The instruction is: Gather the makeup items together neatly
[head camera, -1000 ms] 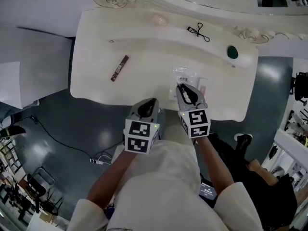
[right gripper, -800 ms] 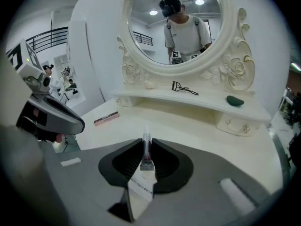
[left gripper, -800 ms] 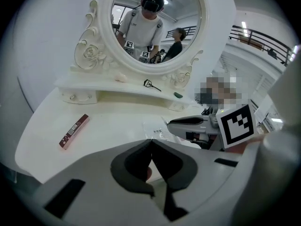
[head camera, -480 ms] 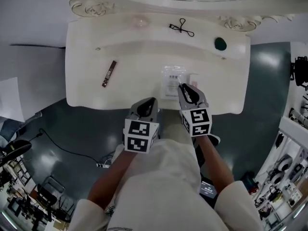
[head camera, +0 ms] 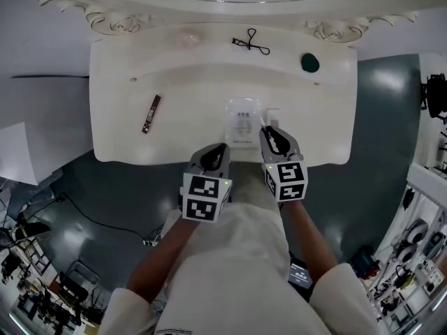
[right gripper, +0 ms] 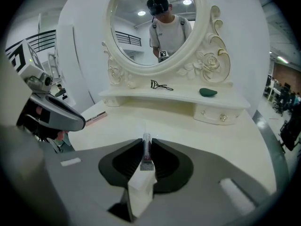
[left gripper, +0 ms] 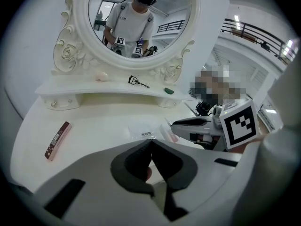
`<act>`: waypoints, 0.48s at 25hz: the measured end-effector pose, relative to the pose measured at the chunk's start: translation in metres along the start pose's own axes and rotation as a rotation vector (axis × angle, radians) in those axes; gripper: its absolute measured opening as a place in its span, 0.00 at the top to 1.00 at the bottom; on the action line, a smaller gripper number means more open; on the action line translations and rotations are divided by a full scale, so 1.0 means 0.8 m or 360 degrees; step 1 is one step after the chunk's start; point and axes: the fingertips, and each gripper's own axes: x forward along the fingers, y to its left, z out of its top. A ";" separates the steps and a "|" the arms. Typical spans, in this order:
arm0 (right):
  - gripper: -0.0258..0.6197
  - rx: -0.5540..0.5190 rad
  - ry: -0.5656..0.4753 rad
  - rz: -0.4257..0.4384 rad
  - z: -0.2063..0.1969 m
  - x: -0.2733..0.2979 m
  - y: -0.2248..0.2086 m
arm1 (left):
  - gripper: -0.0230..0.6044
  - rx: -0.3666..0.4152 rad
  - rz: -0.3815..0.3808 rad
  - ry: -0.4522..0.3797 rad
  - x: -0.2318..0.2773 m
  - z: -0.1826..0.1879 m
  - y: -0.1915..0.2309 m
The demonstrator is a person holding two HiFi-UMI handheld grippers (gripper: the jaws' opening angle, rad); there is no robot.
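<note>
In the head view the white dressing table (head camera: pixel 188 82) holds a brown stick (head camera: pixel 151 113), an eyelash curler (head camera: pixel 250 42) and a clear packet (head camera: pixel 242 122), with grey floor (head camera: pixel 391 103) around it. The left gripper view shows the left gripper (left gripper: pixel 150 142) closed tight and empty. Only the right gripper view shows the right gripper (right gripper: pixel 146 142) pinching a slim packet (right gripper: pixel 146 155) edge-on — above the table's front.

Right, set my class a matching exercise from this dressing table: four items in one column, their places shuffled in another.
1 curler
2 brown stick
3 packet
4 tube

a in the right gripper
b shelf, middle
c tabletop, left
d tabletop, front middle

Pairs: 1-b, 2-c, 3-d, 4-a
</note>
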 end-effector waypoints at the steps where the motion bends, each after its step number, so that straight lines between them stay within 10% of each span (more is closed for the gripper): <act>1: 0.86 0.0006 0.0001 -0.0004 -0.001 -0.001 -0.002 | 0.95 0.0002 -0.0002 0.0004 0.001 0.000 -0.001; 12: 0.86 0.0067 -0.0007 -0.0070 -0.011 -0.009 -0.032 | 0.95 0.0048 -0.0024 0.0035 0.019 0.009 -0.021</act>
